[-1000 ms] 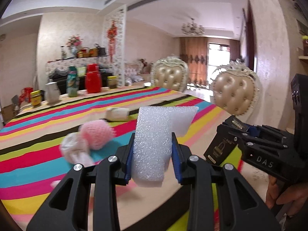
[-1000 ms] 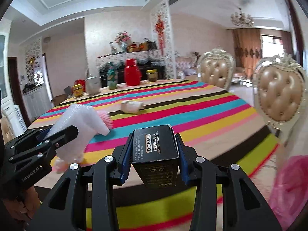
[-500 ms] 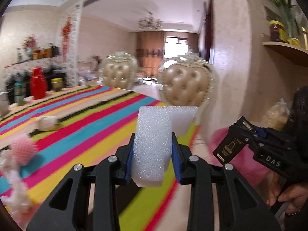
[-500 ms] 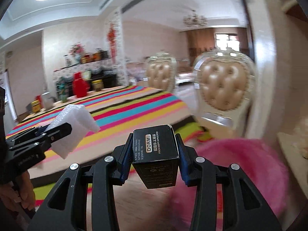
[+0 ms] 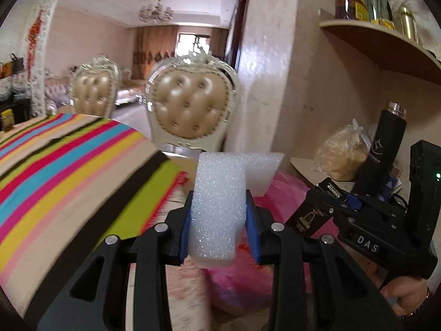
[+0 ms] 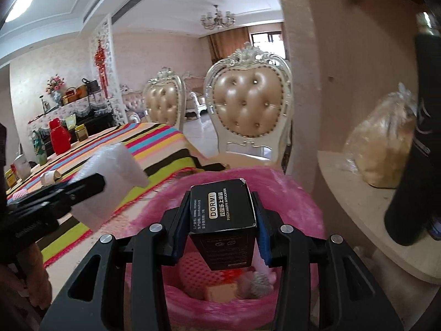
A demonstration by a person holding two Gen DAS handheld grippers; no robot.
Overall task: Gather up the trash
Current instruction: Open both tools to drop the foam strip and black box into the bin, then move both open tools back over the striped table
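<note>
My left gripper (image 5: 219, 223) is shut on a white foam block (image 5: 220, 201); the right wrist view shows that block (image 6: 110, 176) beside the bin's left rim. My right gripper (image 6: 222, 220) is shut on a black DORMI box (image 6: 223, 215), held over the mouth of a bin lined with a pink bag (image 6: 297, 193). Inside the bin lie a pink textured piece (image 6: 197, 273), a tan block and a grey fuzzy ball. In the left wrist view the pink bag (image 5: 286, 190) shows under and behind the foam, with the right gripper (image 5: 328, 207) and its box at the right.
The striped table (image 5: 69, 171) is at the left, with a paper roll (image 6: 49, 177) and a red jug (image 6: 59, 135) on it. A cream padded chair (image 6: 248, 110) stands behind the bin. At the right, a stone ledge (image 6: 358, 193) carries a bagged loaf and a black bottle (image 5: 386, 143).
Both grippers have swung right, away from the table top and over to the pink-lined bin. Each keeps its hold: foam in the left, black box in the right.
</note>
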